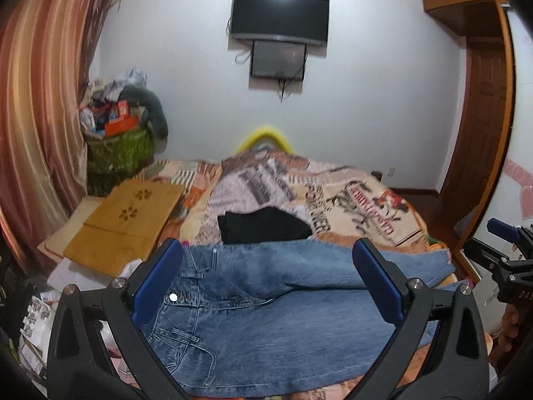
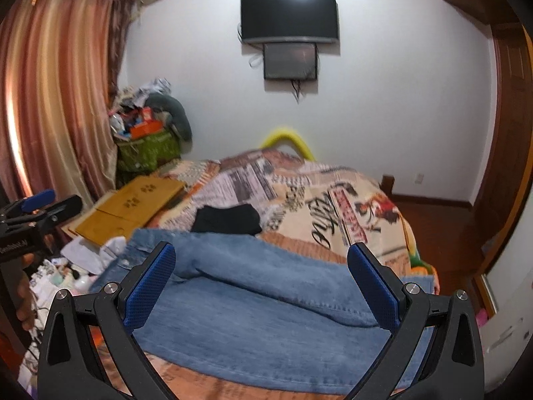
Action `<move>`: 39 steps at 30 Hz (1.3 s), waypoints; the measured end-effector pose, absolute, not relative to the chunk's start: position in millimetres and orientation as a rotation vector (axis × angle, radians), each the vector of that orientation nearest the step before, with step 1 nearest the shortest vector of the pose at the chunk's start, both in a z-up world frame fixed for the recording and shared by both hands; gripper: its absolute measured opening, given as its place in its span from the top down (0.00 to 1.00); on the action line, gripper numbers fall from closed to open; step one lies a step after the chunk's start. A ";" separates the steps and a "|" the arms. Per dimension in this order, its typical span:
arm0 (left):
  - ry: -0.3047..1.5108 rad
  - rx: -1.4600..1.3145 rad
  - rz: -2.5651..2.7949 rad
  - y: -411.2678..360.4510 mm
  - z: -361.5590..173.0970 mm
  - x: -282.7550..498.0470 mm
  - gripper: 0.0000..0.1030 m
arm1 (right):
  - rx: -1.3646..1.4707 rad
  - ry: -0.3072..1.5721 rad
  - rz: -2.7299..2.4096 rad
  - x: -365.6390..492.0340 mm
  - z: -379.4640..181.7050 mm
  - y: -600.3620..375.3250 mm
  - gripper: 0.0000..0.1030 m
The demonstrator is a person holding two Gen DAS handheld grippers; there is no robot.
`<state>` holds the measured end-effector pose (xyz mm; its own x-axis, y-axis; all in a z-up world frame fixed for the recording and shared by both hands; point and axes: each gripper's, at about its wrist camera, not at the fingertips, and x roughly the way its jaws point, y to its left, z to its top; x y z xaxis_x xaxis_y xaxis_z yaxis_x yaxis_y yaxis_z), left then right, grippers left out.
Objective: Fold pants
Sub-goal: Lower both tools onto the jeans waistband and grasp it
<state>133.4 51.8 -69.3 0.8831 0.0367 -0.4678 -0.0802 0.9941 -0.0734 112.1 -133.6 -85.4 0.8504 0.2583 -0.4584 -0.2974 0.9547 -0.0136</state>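
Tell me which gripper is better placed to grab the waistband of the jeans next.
Probably the left gripper. It hangs open right over the waistband and button, while the right gripper, also open, faces the legs of the jeans toward the hems.

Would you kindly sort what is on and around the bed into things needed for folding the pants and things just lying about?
Needed: blue jeans, left gripper, right gripper, bed.

Lying about: black garment, wooden board, green basket, wall screen.
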 end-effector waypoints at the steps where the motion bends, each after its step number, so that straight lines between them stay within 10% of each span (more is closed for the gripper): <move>1: 0.502 -0.098 0.063 55.3 -75.4 142.4 0.00 | -0.086 0.482 0.289 116.6 -88.9 -134.6 0.00; 21: 0.817 -0.101 0.240 188.2 -201.6 314.5 0.00 | -0.177 0.757 0.283 269.4 -180.2 -150.7 0.01; 30: 1.036 -0.206 0.219 253.4 -270.1 357.1 0.43 | -0.264 0.814 0.384 323.3 -207.1 -137.9 0.03; 39: 1.105 -0.340 0.213 289.5 -312.5 390.1 0.55 | -0.251 0.949 0.545 365.9 -233.8 -111.5 0.26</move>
